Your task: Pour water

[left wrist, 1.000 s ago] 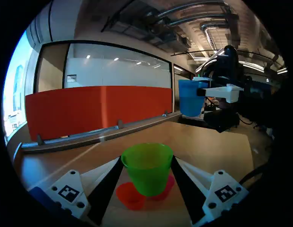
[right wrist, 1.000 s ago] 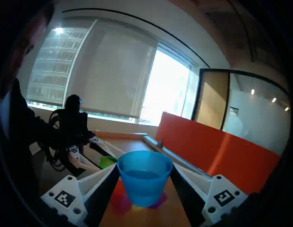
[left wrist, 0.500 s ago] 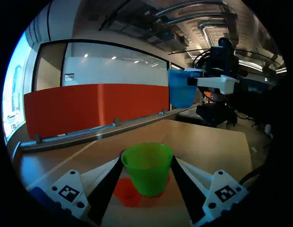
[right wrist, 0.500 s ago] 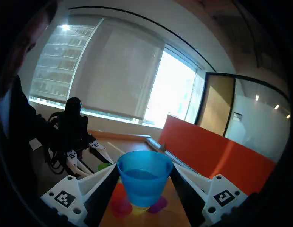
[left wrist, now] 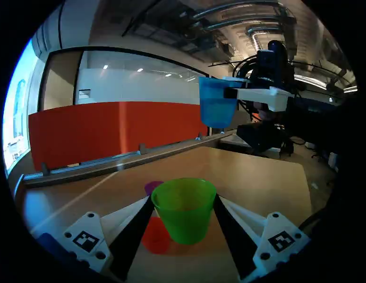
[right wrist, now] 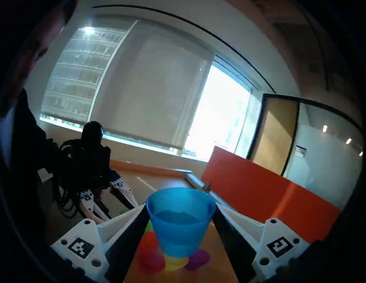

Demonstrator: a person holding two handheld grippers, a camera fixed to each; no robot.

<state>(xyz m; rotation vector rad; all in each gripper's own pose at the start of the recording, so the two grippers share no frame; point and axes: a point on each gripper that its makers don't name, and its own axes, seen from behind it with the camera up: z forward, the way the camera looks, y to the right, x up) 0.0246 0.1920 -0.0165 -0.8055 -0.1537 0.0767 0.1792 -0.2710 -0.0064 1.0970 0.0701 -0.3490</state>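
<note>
The left gripper (left wrist: 183, 200) and the right gripper (right wrist: 181, 210) look the same. Each has two white plastic fingers (left wrist: 112, 222) with black inner faces. Every finger carries a square black-and-white marker (left wrist: 86, 240) with small round screw holes around it. A black block with black cables (left wrist: 272, 61) sits above the right gripper. The person wears a dark jacket (right wrist: 24, 155) over a white shirt (right wrist: 4, 137).

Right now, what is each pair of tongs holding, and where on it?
The left tongs clamp the green cup by its sides just under the rim; the right tongs clamp the blue cup, holding water, the same way.
</note>
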